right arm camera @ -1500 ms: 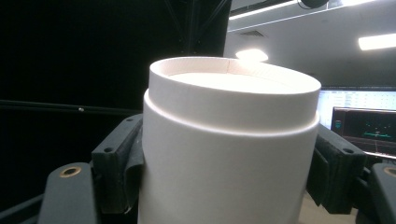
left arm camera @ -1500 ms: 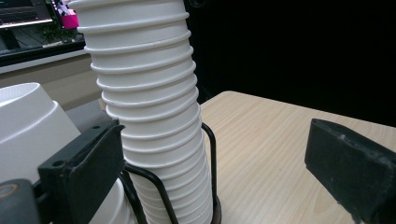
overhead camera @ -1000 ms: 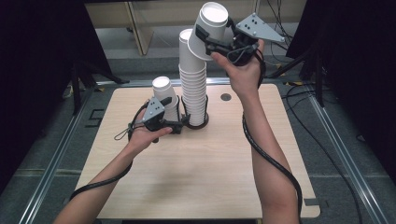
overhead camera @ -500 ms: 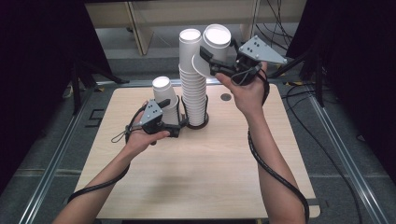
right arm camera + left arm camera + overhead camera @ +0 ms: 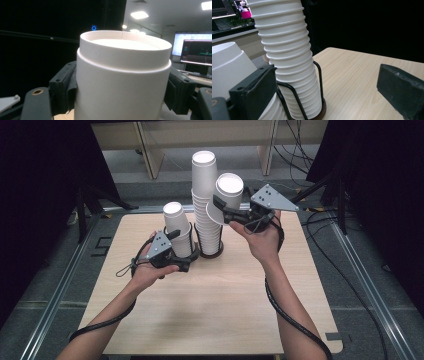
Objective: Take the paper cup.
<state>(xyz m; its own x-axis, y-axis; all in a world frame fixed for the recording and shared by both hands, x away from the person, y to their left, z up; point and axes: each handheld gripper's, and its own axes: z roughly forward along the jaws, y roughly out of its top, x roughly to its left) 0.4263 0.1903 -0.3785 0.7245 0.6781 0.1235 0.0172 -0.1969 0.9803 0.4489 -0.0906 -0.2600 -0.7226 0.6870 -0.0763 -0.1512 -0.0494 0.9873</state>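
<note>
at the left of the high view, left gripper (image 5: pixel 189 260) low by the table (image 5: pixel 225 320), tips next to the base of the short stack of upturned white paper cups (image 5: pixel 176 227); jaws spread wide and just been opening, pressing on nothing. seen from the left gripper view, 1 jaw hard beside the short stack, the other well out over bare wood, with the black wire holder (image 5: pixel 298 98) and the foot of the tall stack in the gap but farther off. probably kept low and loose there to steady or guard the short stack while the other hand works

in the middle, tall stack (image 5: pixel 206 200) of the same cups, base up, leaning a little, ringed at the bottom by the wire holder so as not to topple

to the right, single cup (image 5: pixel 229 190), base up like the rest, pinched at its sides by the right gripper (image 5: pixel 227 209); both pads flat against the wall in the right gripper view. carried in the air just beside the upper part of the tall stack, below its top, not on either stack. held upside down presumably to match the stacking direction and slip over another cup

no brand, print or label on any cup. monitor (image 5: pixel 197 53) far off, with text too small to read
</note>
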